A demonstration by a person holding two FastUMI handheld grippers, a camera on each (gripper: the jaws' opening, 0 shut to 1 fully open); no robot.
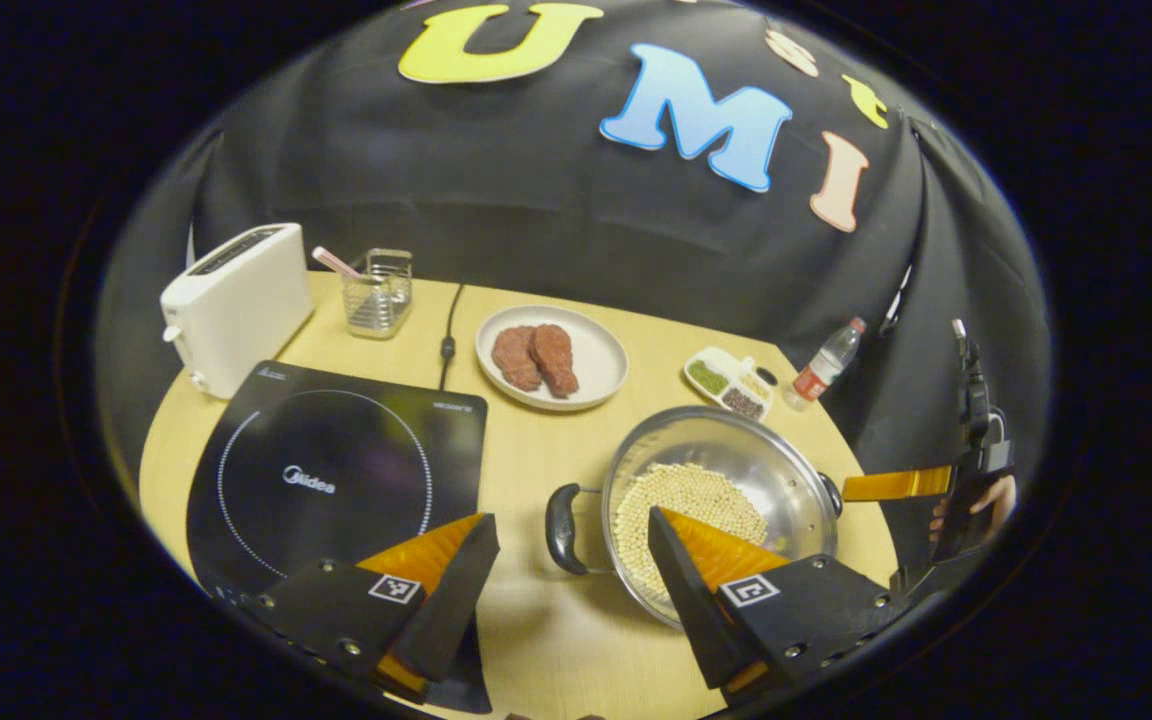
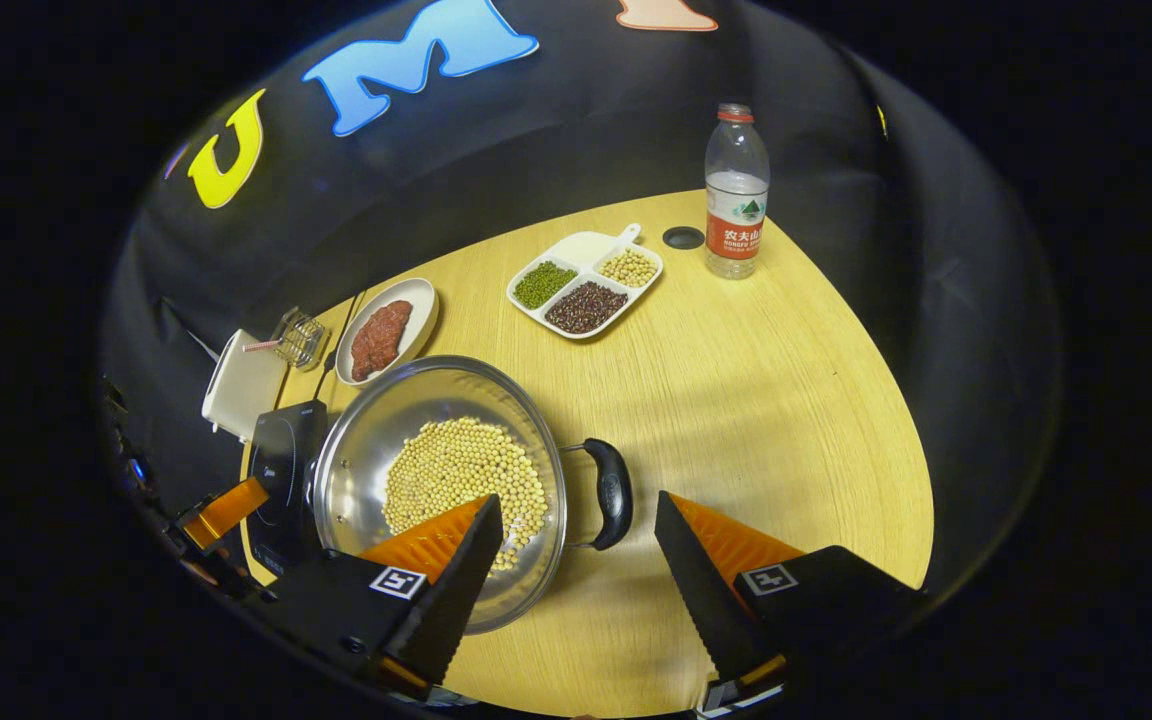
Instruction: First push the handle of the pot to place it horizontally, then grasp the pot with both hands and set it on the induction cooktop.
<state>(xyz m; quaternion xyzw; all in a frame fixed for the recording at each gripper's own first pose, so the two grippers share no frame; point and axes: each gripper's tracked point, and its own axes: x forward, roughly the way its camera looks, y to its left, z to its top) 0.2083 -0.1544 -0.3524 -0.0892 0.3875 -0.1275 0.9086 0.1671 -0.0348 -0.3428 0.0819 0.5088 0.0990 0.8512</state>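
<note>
A steel pot [image 1: 736, 440] with soybeans stands on the wooden table, right of the black induction cooktop [image 1: 336, 470]. My left gripper [image 1: 568, 520] is open, and the pot's black left handle [image 1: 564, 528] lies between its fingers without touching them. In the right gripper view the pot [image 2: 376, 420] has its other black handle [image 2: 614, 492] pointing sideways. My right gripper [image 2: 576, 500] is open around that handle. One finger [image 1: 896, 485] of the right gripper reaches toward the pot's far handle [image 1: 829, 492] in the left gripper view. The cooktop [image 2: 286, 470] lies beyond the pot.
A white toaster [image 1: 236, 300] and a wire basket [image 1: 376, 290] stand behind the cooktop. A plate [image 1: 601, 345] with meat, a divided dish [image 2: 586, 280] of beans and a water bottle [image 2: 736, 190] sit toward the back. The cooktop's cord [image 1: 448, 340] runs rearward.
</note>
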